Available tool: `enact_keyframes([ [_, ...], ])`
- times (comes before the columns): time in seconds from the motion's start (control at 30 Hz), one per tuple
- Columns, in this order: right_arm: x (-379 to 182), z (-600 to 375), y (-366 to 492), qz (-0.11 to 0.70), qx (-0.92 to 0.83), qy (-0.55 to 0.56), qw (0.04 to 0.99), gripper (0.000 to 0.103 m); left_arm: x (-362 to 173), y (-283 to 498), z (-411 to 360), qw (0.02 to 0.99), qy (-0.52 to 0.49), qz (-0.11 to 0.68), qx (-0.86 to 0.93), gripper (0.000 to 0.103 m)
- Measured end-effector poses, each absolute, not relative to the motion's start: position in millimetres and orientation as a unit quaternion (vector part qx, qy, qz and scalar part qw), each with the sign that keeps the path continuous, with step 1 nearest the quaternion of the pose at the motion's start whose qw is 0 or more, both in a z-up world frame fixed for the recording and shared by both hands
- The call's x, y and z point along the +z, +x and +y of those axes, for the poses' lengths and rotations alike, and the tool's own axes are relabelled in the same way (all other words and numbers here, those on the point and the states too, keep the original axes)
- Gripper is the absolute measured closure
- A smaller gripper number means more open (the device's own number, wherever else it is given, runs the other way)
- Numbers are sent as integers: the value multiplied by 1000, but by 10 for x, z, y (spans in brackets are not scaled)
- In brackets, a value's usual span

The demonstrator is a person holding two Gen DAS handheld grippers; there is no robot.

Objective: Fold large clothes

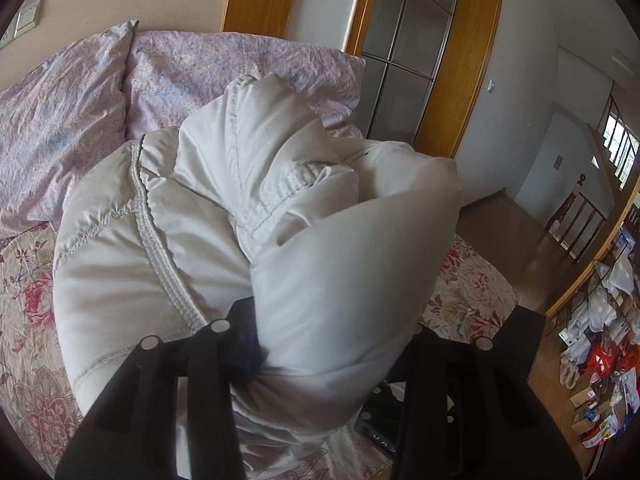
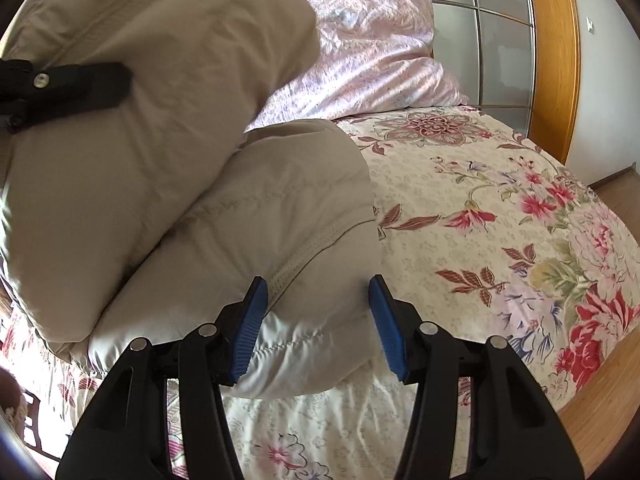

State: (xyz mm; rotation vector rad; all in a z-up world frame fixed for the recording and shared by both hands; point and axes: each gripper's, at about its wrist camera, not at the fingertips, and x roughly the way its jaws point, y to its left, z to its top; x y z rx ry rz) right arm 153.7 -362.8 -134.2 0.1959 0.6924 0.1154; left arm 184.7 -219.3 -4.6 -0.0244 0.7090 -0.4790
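Both grippers clamp the puffy jacket [image 2: 240, 208], left gripper [image 1: 320, 344] bunching a fold, right gripper [image 2: 316, 320] half-open on the hem (lifting it over the bed [image 2: 500, 216] to fold).

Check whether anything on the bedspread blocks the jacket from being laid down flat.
Nothing visible does. The floral bedspread beside the jacket is bare up to the pillows at the head. Both the left claw and the right claw grip puffy jacket folds.

Floral bed [image 2: 500, 240], puffy jacket [image 2: 260, 208], pillows [image 2: 372, 60]
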Motion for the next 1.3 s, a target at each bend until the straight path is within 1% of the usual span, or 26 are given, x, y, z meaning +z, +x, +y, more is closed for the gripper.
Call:
enact_keyframes([
  [0.3, -1390, -3694, 1404, 331, 62, 106, 935, 49, -307, 1805, -2554, 902, 28, 353, -247, 61],
  [0.77, -1480, -3765, 1352, 329, 60, 139, 932, 49, -663, 1828, -2859, 888, 64, 371, -263, 59],
  [0.93, -1475, -3761, 1326, 328, 59, 148, 931, 49, -647, 1800, -2841, 890, 65, 368, -262, 58],
  [0.97, -1476, -3761, 1326, 328, 59, 148, 931, 49, -621, 1780, -2831, 892, 69, 364, -259, 57],
  [1.0, -1474, -3760, 1320, 327, 60, 150, 931, 49, -581, 1753, -2825, 894, 73, 360, -257, 53],
  [1.07, -1473, -3771, 1312, 326, 62, 158, 930, 49, -488, 1704, -2802, 898, 80, 353, -252, 50],
  [1.1, -1472, -3777, 1312, 326, 62, 161, 929, 49, -435, 1685, -2777, 899, 79, 350, -251, 46],
  [1.13, -1471, -3788, 1313, 326, 63, 165, 929, 49, -376, 1673, -2741, 899, 71, 349, -257, 37],
  [1.17, -1470, -3791, 1317, 327, 63, 166, 928, 49, -306, 1656, -2689, 898, 58, 346, -266, 32],
  [1.23, -1463, -3772, 1319, 327, 62, 161, 929, 49, -139, 1602, -2600, 903, 44, 332, -271, 17],
  [1.3, -1462, -3751, 1321, 326, 59, 156, 930, 49, 60, 1511, -2501, 915, 44, 299, -267, 13],
])
